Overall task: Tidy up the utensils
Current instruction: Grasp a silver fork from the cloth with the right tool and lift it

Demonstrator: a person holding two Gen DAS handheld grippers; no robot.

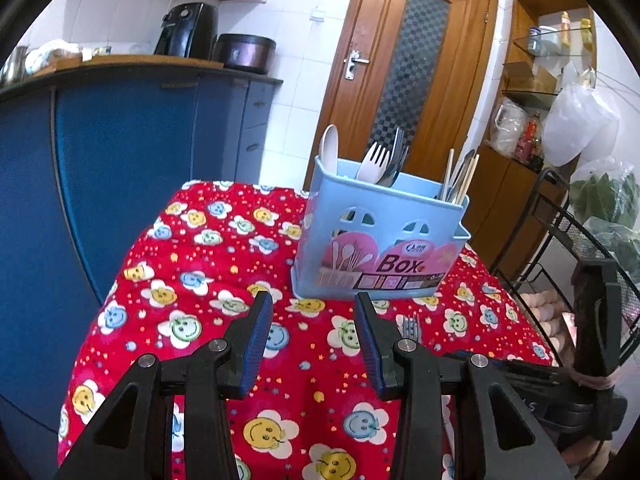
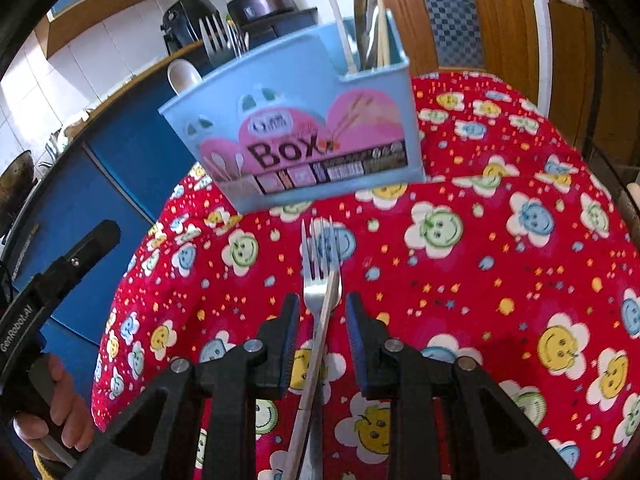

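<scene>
Right gripper [image 2: 322, 312] fingers narrow, astride but off the stiff, slick steel fork [image 2: 320, 276]; grip neck, holder [image 2: 304, 136] at 12.

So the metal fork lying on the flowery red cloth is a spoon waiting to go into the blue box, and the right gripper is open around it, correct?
Not quite: it is a metal fork, not a spoon. The right wrist view shows its tines plainly. The rest holds: it lies on the flowery red cloth before the blue box, between the right gripper's open jaws.
</scene>
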